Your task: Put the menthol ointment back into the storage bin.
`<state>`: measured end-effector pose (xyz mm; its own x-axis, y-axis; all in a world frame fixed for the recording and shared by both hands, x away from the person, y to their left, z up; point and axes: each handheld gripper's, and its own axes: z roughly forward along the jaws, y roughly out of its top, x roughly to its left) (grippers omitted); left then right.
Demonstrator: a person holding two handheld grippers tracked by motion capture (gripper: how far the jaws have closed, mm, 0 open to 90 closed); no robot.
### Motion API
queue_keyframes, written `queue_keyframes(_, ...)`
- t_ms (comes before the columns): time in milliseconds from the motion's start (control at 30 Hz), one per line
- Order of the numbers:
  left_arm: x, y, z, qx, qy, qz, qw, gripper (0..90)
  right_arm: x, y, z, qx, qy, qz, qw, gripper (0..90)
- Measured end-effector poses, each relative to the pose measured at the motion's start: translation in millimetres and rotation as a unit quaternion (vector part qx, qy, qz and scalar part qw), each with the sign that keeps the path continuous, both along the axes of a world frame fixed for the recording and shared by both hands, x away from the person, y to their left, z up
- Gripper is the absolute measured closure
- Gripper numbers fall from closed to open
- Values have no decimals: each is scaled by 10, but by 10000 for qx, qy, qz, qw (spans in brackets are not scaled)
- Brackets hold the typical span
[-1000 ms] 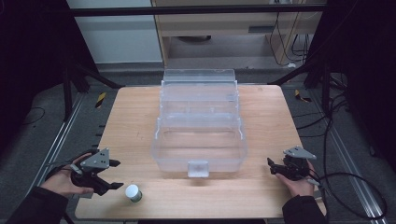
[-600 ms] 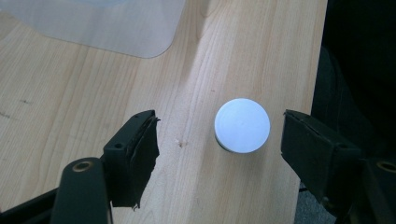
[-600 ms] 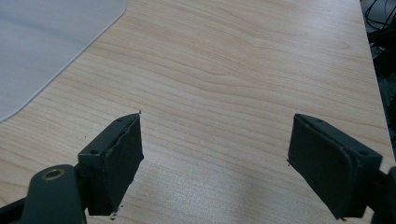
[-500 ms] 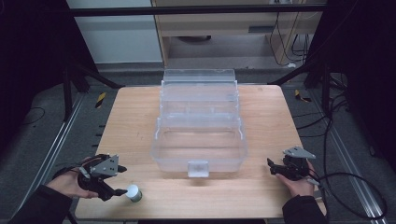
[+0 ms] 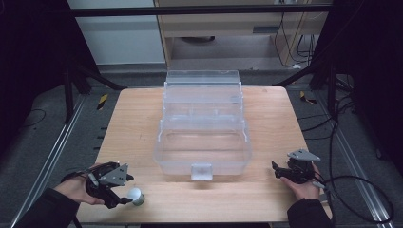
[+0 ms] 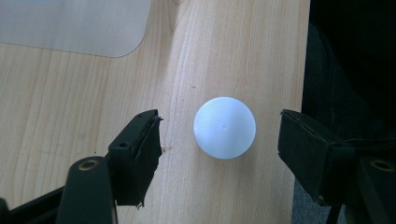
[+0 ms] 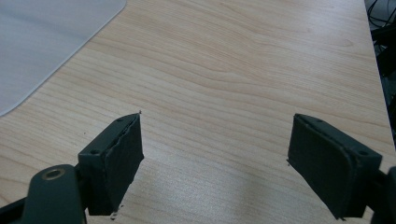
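Ball: small white ball (image 6: 224, 127) on the wooden worktop (image 5: 138, 118), near its front left corner, close to the front edge.
Ball vs. jaws: lies between the two black jaws of the left hand-held gripper (image 6: 219, 144); a gap shows on each side, neither jaw touching.
Left hand-held gripper: jaws spread wide, nothing gripped; held low over the worktop by the person's left hand (image 5: 78, 186).
Clear box: large transparent tiered organiser box (image 5: 203, 128), opened out, mid-worktop; its rounded corner (image 6: 70, 25) shows beyond the ball, well apart from it.
Right hand-held gripper (image 7: 217, 158): jaws wide apart, bare wood between them; at the front right edge of the worktop, in the right hand (image 5: 300, 183).
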<state>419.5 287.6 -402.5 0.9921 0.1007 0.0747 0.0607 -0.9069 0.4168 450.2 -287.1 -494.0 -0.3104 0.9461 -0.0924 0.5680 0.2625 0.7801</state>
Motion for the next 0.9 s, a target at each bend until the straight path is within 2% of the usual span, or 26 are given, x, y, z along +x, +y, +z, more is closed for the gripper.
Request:
queue_keyframes(167,0,-36,-41,126,14,-72,9999,309,0,3,-2,0,25,-2,10000,180)
queue_keyframes(200,3,-51,-61,212,5,-118,9997,311,1,2,-3,-3,31,0,10000,181)
queue_keyframes(400,-1,-83,-89,261,-8,-181,9995,322,3,6,-8,-8,33,18,10000,185)
queue_keyframes(533,10,-119,-138,443,-6,-270,9987,328,4,6,-8,-18,50,29,10000,186)
queue_keyframes(900,32,-187,-199,602,-2,-384,9974,372,6,9,-15,-37,87,40,9999,188)
